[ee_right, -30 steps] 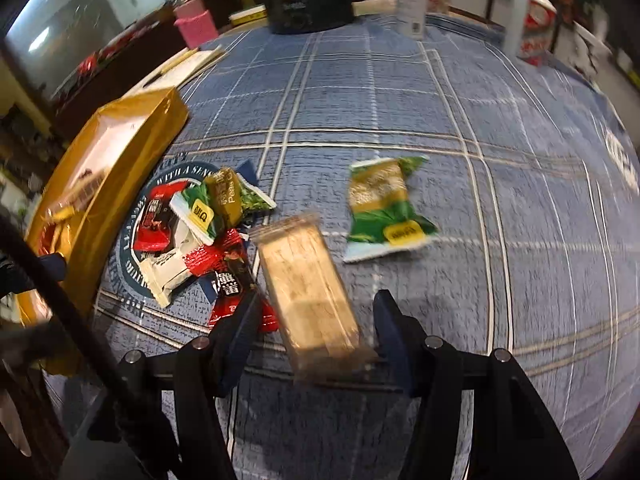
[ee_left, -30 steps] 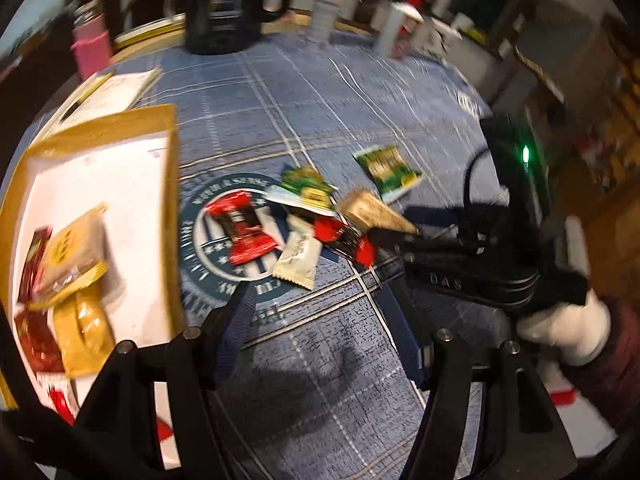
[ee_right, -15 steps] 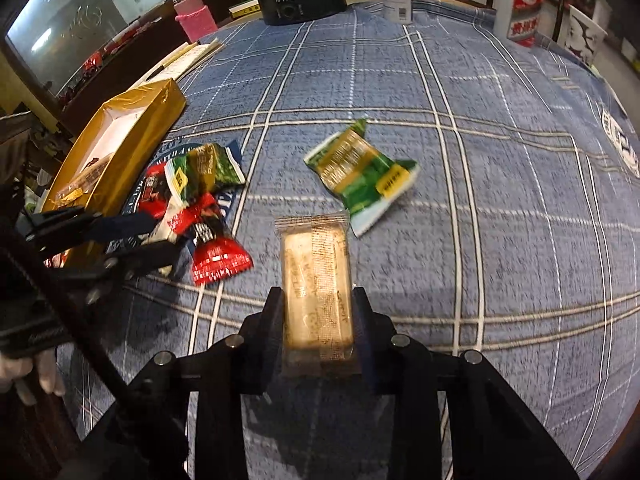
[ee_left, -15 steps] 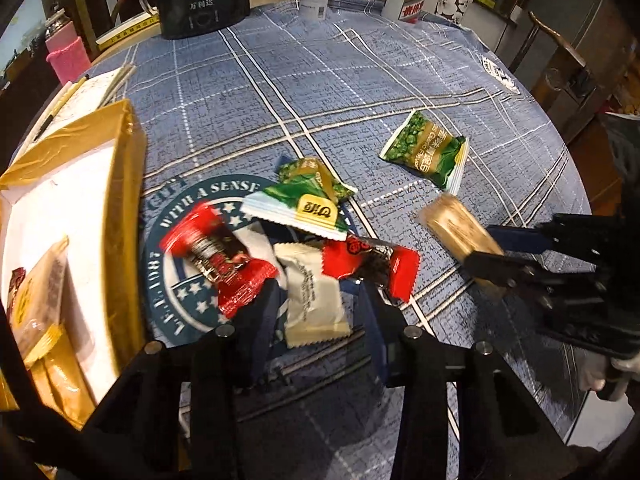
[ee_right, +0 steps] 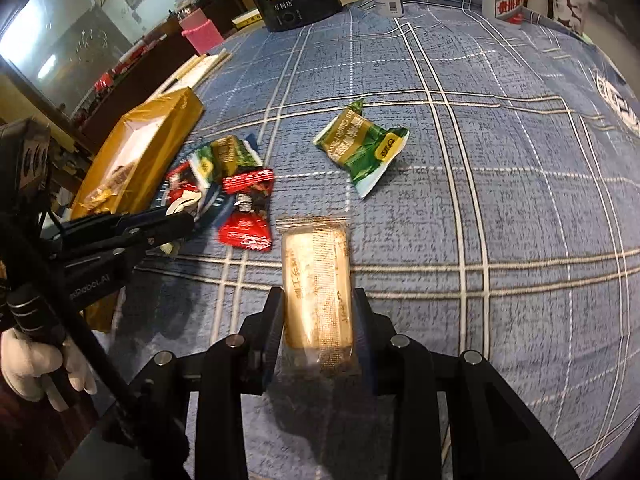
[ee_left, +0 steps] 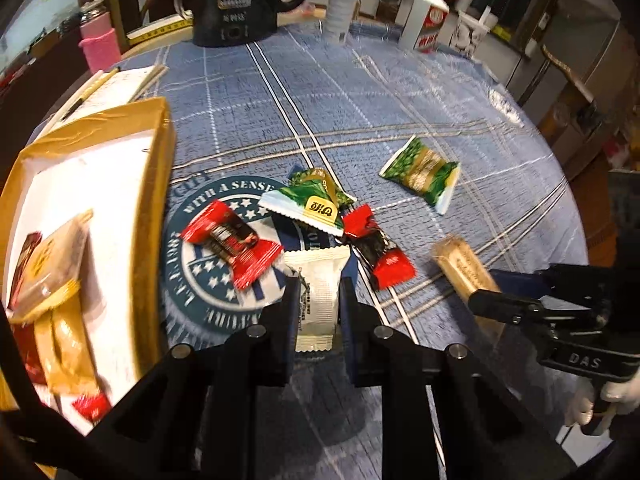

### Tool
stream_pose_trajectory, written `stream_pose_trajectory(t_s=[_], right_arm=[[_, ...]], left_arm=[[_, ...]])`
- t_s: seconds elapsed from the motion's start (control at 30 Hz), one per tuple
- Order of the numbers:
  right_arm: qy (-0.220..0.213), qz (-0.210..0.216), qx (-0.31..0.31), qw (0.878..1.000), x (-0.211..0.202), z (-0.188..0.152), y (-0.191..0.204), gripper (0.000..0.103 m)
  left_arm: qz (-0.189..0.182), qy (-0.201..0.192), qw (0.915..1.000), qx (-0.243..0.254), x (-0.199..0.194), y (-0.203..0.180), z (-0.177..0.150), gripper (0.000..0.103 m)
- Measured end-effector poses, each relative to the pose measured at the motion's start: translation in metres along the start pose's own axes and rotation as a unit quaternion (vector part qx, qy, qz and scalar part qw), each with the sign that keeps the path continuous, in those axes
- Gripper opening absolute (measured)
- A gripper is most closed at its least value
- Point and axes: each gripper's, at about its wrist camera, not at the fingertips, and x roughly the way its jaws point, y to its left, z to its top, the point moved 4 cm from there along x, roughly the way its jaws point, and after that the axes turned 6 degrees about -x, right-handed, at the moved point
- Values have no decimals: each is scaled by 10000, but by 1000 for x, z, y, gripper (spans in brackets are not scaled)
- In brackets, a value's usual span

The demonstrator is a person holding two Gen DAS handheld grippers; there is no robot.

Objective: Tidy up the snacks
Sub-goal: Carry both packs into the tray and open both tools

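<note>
My left gripper (ee_left: 319,292) is shut on a white snack packet (ee_left: 320,280) lying in a small pile on the blue cloth. Beside that packet lie two red packets (ee_left: 234,240) (ee_left: 378,252) and a green-and-white one (ee_left: 308,204). Another green packet (ee_left: 424,172) lies apart, further right. My right gripper (ee_right: 318,312) is shut on a clear-wrapped tan biscuit bar (ee_right: 318,280), held just above the cloth; the left wrist view shows the bar (ee_left: 460,264) at the right. A gold box (ee_left: 120,200) at the left holds several snacks.
A black kettle (ee_left: 236,0), a white bottle (ee_left: 342,4), a red-and-white carton (ee_left: 430,24) and a pink bottle (ee_left: 98,36) stand along the table's far edge. Papers (ee_left: 112,88) lie behind the box. A gloved hand (ee_right: 36,364) holds the left gripper's handle.
My left gripper came down over the pile and closed on the white packet. My right gripper closed on the biscuit bar and carried it rightward, away from the pile.
</note>
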Motion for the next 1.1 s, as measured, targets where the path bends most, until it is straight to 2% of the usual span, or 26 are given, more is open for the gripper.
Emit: stream_pose_trajectory(t_s=[0.23,0.43,0.67,0.9,1.1], right_arm=[[-181,331,-24,9993,-15,6,33,33],[-317,584,-282,9974,-17,23,85,33],[-301,757,-693,9943,2,44,158,33],[-148,666,-903,9936,38,68,205,33],[-23,291,-934,9952,71,83,224,33]], left_arm=[[-227,-398,9970,-627,-50,29,-12,20],[-17,-634,9906,-1215,-82,90,-24,20],[213,-648,9815,-1790,-97,167,-42,20],[246,-489,9819,-1816,-86,202,-32,20],[182,-296,9851,-1684,-68,218,-19,20]])
